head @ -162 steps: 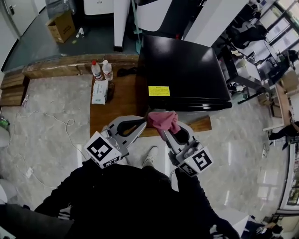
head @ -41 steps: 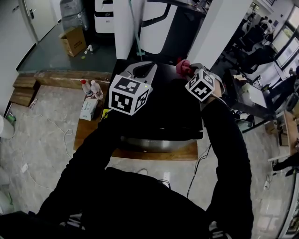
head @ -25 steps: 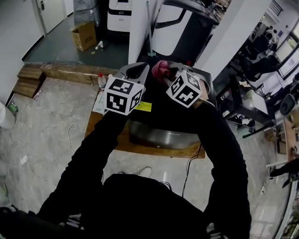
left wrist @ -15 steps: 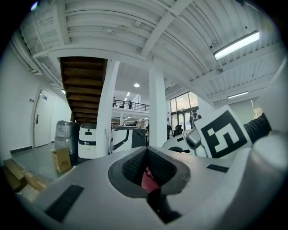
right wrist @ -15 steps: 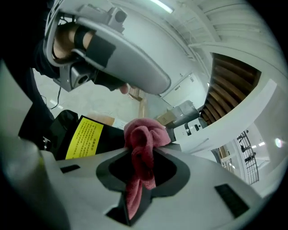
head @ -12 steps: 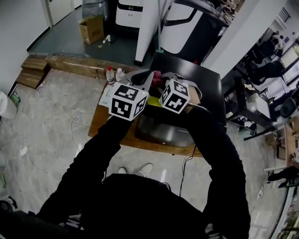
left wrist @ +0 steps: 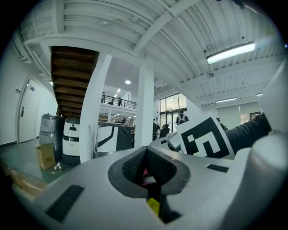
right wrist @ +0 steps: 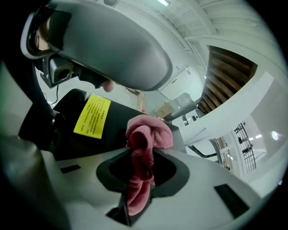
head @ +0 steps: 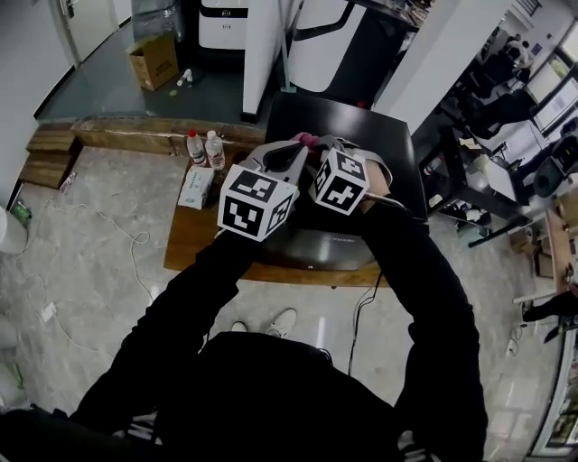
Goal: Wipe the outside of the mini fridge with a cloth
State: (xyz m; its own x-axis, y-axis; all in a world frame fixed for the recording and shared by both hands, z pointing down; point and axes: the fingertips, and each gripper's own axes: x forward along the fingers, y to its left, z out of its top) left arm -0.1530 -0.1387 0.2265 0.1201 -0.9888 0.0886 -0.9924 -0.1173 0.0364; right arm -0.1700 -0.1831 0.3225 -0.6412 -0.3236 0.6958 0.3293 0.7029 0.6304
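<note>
The mini fridge [head: 361, 122] is black on top with a silver front [head: 316, 250] and stands on a low wooden platform. My right gripper [head: 313, 144] is shut on a pink cloth [head: 305, 139] over the left part of the fridge top. In the right gripper view the pink cloth [right wrist: 145, 139] bunches out between the jaws, above the black top [right wrist: 119, 128] and its yellow sticker [right wrist: 92, 116]. My left gripper [head: 291, 155] is shut and holds nothing, close to the left of the right one. The left gripper [left wrist: 146, 161] points past the right gripper's marker cube [left wrist: 204, 140].
Two water bottles [head: 194, 144] and a tissue pack [head: 194, 187] lie on the wooden platform [head: 194, 244] left of the fridge. A cardboard box [head: 152, 60] and white machines [head: 221, 20] stand behind. A cable [head: 117, 236] runs over the tiled floor at the left.
The right gripper has carried the pink cloth from the back right of the fridge top leftward. Both grippers now sit close together over its left part.
</note>
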